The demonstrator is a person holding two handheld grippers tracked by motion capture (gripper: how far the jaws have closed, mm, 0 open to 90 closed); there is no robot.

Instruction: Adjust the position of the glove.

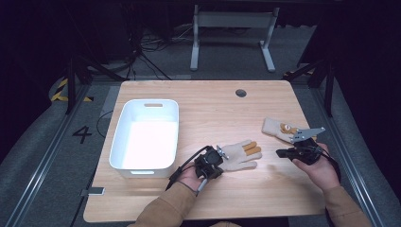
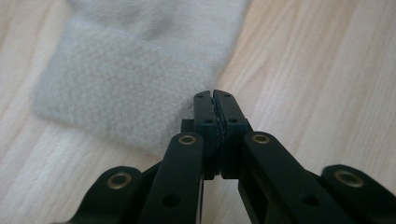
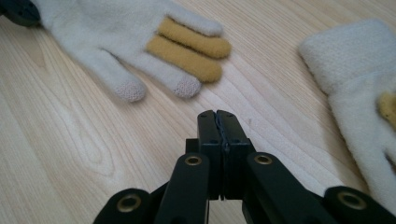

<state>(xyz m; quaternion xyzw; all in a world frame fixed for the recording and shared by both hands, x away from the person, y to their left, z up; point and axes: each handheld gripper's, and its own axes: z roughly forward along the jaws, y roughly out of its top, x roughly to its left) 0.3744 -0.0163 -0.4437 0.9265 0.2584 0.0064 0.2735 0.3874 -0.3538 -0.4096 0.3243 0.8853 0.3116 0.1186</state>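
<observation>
A cream knit glove with two mustard fingers lies flat at the table's middle. My left gripper is at its cuff. In the left gripper view the jaws are shut, and their tips meet the edge of the glove's cuff with nothing seen between them. A second cream glove lies to the right. My right gripper hovers between the two gloves, pointing left. Its jaws are shut and empty, with the first glove's fingers ahead and the second glove to the right.
A white plastic bin stands empty on the left part of the wooden table. A round cable hole sits near the far edge. Bare wood lies between the gloves and along the front edge.
</observation>
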